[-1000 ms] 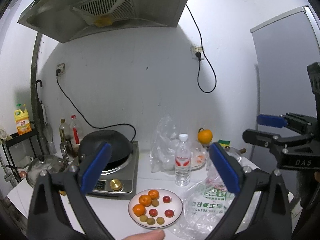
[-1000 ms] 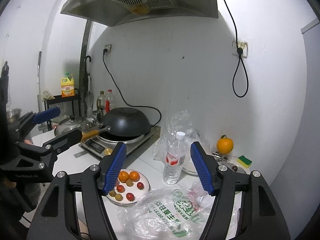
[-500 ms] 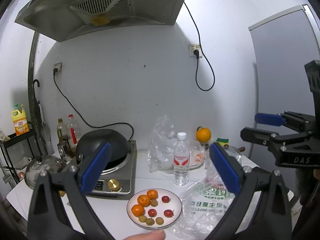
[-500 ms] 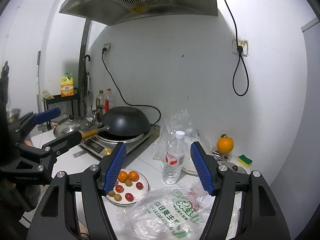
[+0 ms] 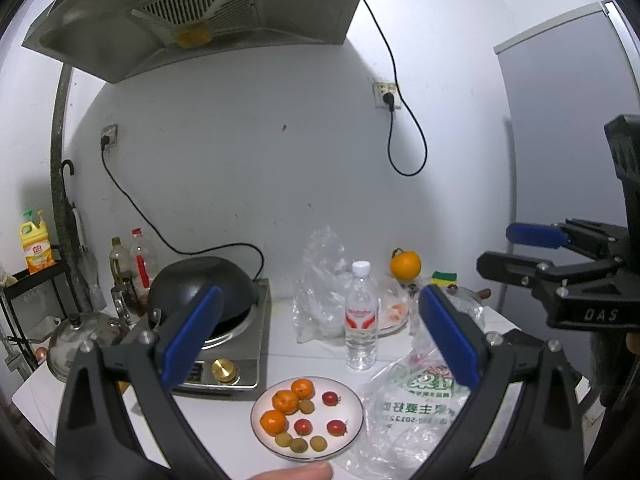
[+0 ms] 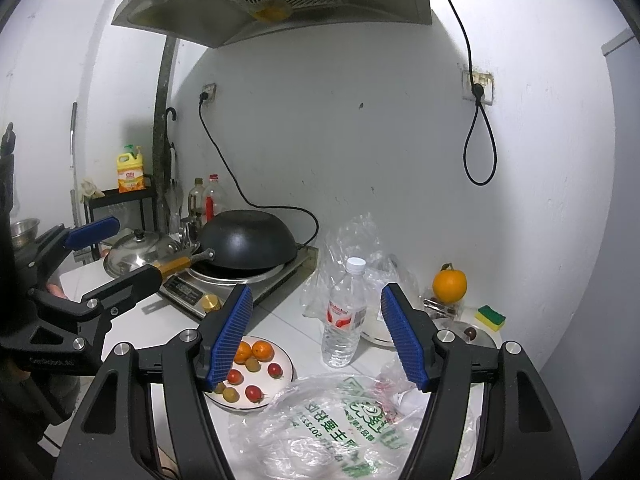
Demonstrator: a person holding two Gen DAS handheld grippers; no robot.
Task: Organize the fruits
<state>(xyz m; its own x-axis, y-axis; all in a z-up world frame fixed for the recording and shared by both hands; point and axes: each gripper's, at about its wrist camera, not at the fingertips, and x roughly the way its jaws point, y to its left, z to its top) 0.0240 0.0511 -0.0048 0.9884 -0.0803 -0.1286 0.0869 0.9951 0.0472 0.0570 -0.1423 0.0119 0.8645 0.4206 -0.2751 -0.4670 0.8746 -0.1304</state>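
The left gripper [image 5: 320, 344] hangs above the near edge of the white counter [image 5: 304, 356] with its blue pads wide apart and nothing between them; the right gripper [image 6: 316, 336] is likewise spread and empty, level beside it. The fruit lies on a small white plate [image 5: 352, 404] close to the counter's front edge, just left of a crumpled printed plastic bag [image 6: 332, 420]. On it sit three mandarins [image 5: 285, 401], three cherry tomatoes [image 5: 303, 426] and several small yellow-green fruits [image 5: 298, 445], some touching, most apart. All look light. The mandarins should give a little under the pads and are best pinched across the widest part. The tomatoes are smooth, likely to roll or squirt out, and would split under hard pressure, so a gentle, centred pinch suits them. A larger orange [image 5: 405, 265] rests by the back wall.
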